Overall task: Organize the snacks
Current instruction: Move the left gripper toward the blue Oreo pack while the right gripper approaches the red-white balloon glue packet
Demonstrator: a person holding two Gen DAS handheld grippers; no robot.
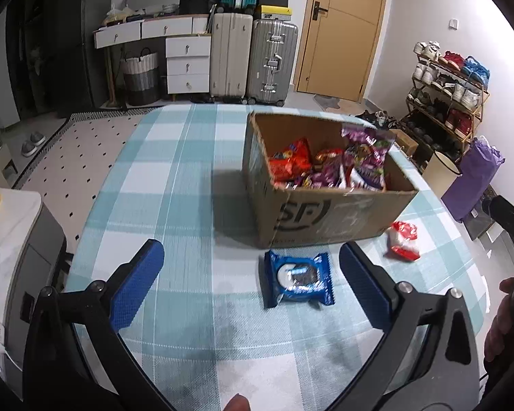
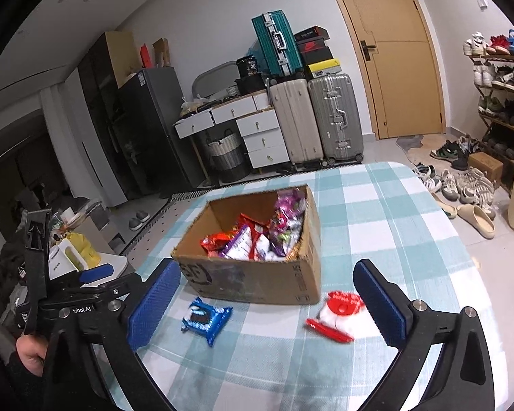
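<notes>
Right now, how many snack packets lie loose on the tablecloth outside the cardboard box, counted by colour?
Blue cookie packet: 1
Red and white packet: 1
Total loose on the tablecloth: 2
Both lie in front of the cardboard box; the packets inside it overlap too much to count.

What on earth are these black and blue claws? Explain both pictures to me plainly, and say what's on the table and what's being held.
These are hand-held grabbing tools, one per hand, each carrying a camera that looks along its blue pads. One picture comes from the left gripper, the other from the right gripper. Both have their jaws wide open and hold nothing. On the checked tablecloth stands a cardboard box full of snacks. In front of it lie a blue cookie packet and a red-and-white packet.
</notes>
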